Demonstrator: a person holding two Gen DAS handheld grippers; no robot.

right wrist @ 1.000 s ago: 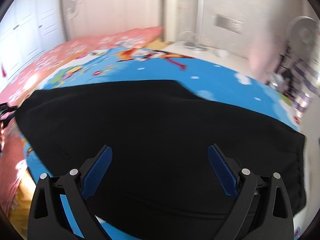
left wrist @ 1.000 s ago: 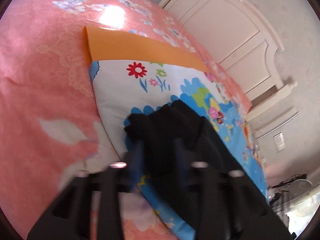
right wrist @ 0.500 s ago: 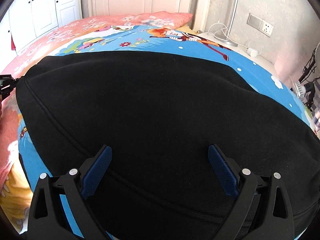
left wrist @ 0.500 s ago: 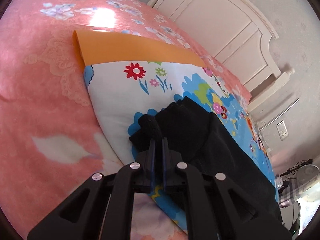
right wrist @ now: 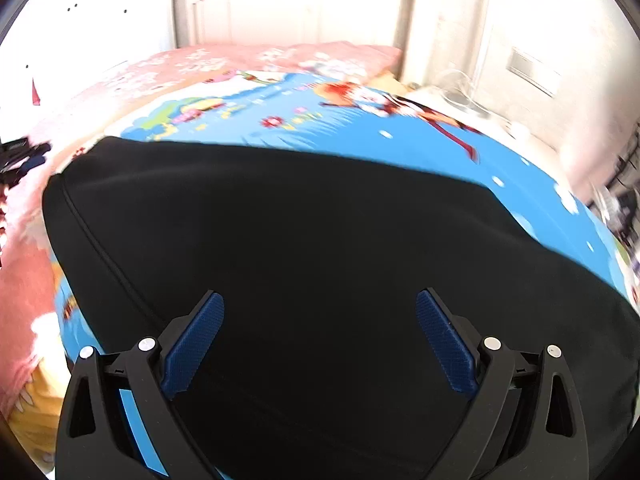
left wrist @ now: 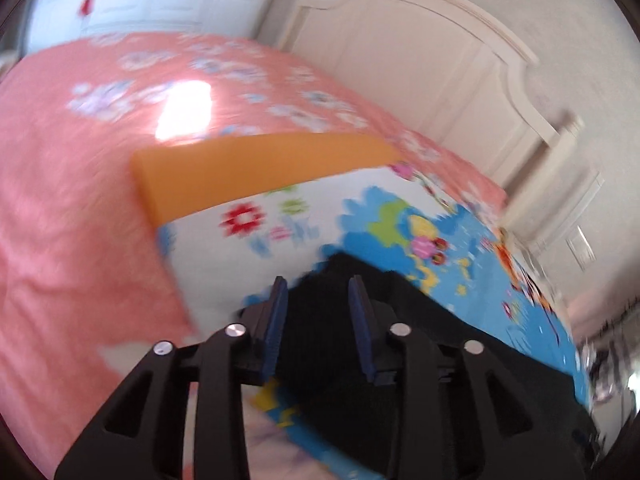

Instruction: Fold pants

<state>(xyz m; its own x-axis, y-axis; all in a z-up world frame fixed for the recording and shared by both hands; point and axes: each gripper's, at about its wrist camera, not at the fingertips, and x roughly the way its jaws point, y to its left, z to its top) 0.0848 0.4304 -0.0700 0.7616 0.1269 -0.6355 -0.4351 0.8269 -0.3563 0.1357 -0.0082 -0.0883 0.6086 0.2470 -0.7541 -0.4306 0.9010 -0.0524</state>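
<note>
Pink bedspread [left wrist: 60, 240], cartoon play mat [right wrist: 360, 120] on top. Black pants [right wrist: 320, 240] lie flat on the mat. Left gripper [left wrist: 316, 300] jaws just opening, parted narrowly above the pants' corner. Right gripper [right wrist: 320, 316] wide, empty.

The left gripper [left wrist: 318, 300] points down at a slant. Its 2 blue pads [left wrist: 276, 320] have just been opening, and nothing is pinched between them. In the right wrist view it peeks in at 9 o'clock. The right gripper [right wrist: 320, 320] tips down too, with its jaws spread wide apart.
</note>
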